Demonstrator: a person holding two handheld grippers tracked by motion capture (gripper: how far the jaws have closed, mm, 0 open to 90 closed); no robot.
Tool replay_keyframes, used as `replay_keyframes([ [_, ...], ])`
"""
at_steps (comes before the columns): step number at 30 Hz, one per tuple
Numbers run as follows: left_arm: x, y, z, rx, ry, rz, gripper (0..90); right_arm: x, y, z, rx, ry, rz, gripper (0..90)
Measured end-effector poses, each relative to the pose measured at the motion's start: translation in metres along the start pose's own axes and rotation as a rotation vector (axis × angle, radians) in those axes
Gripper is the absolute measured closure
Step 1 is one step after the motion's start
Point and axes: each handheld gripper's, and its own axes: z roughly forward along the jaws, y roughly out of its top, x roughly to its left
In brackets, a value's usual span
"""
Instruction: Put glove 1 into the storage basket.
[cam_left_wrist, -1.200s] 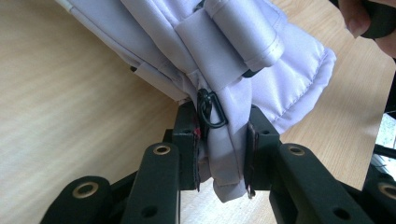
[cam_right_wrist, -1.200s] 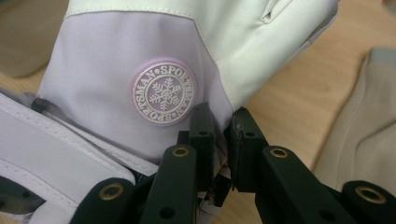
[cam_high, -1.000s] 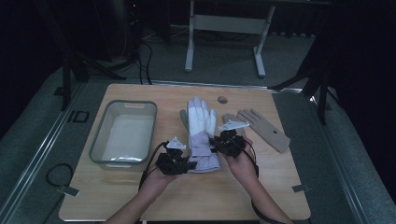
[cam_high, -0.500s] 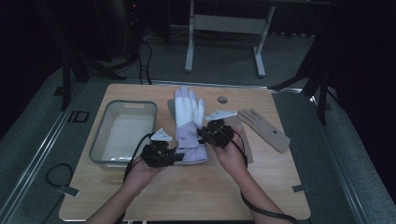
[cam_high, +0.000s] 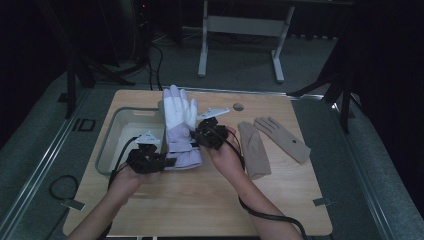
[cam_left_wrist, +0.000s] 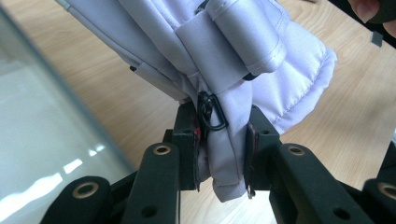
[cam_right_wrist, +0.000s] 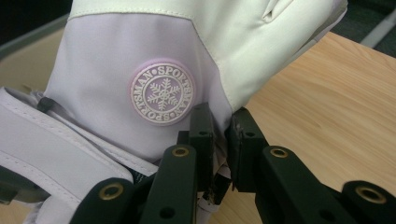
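On the table (cam_high: 200, 200), one ski glove (cam_high: 179, 125), apparently two tan gloves (cam_high: 272, 140).

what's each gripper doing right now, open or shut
Left gripper: shut on the cuff edge of the ski glove.
Right gripper: shut on the ski glove's side edge.

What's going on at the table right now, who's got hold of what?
A person is handling a white and lilac ski glove with both grippers. The left gripper is clamped on the cuff end, and the right gripper pinches the glove's edge just below its round snowflake badge. The glove is held up with its fingers partly over the clear plastic bin at the left of the wooden table. Two tan gloves lie flat to the right, untouched.
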Motion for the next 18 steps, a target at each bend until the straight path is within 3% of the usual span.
replay_keyframes([
  [7, 0.021, -0.011, -0.026, -0.018, 0.028, -0.015, 71.3, 0.022, 0.025, 0.019, -0.001, 0.03, -0.028, 81.0],
  [18, 0.061, -0.031, -0.059, 0.026, 0.062, -0.038, 71.2, 0.056, 0.052, 0.062, 0.02, 0.083, -0.054, 81.0],
])
